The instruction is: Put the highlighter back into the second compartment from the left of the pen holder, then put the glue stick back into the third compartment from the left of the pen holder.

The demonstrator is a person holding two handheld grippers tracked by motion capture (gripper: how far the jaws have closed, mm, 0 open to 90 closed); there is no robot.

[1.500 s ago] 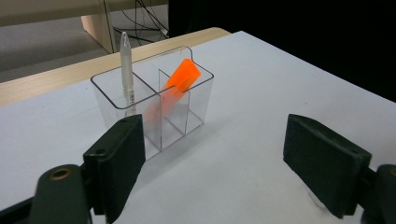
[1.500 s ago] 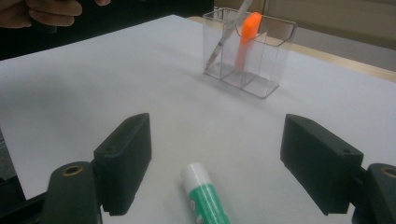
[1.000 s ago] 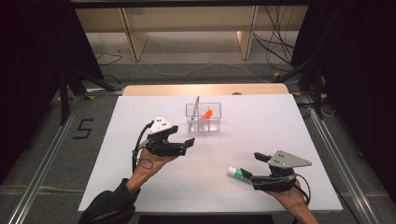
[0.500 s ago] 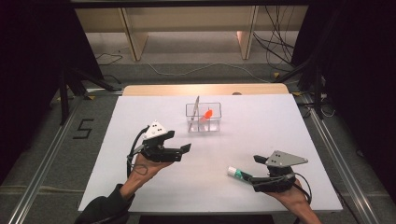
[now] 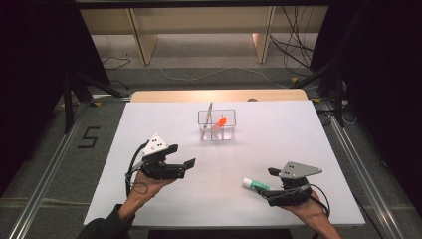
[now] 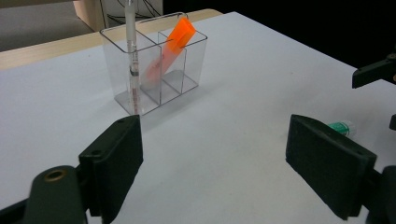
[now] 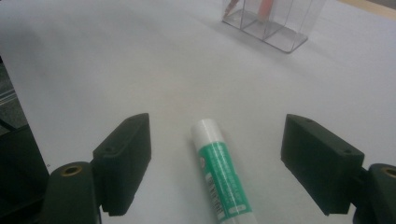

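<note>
Since the earlier frames we see the left gripper (image 5: 186, 164) drawn back toward the person's side of the white surface (image 5: 308, 144), farther from the clear plastic three-compartment holder (image 5: 217, 125) than it was a second ago; the right gripper (image 5: 266, 186) has shifted only slightly and sits at much the same spot near the front right. The holder itself has not moved.

We see the left gripper released, its black jaws standing wide apart with nothing between them, pointing across the surface toward the holder (image 6: 154, 60). The right gripper (image 7: 215, 163) is released too, jaws spread on either side of the green-and-white cylindrical glue stick (image 7: 219, 175), which lies flat on the surface between them, touching neither jaw, its white cap end pointing away from the gripper. In the high view the glue stick (image 5: 255, 184) lies just beside the right gripper's tips, well apart from the holder.

In the holder a thin clear pen (image 6: 132, 56) stands nearly upright in one end compartment, and an orange flat marker (image 6: 173, 44) leans tilted in the middle one
</note>
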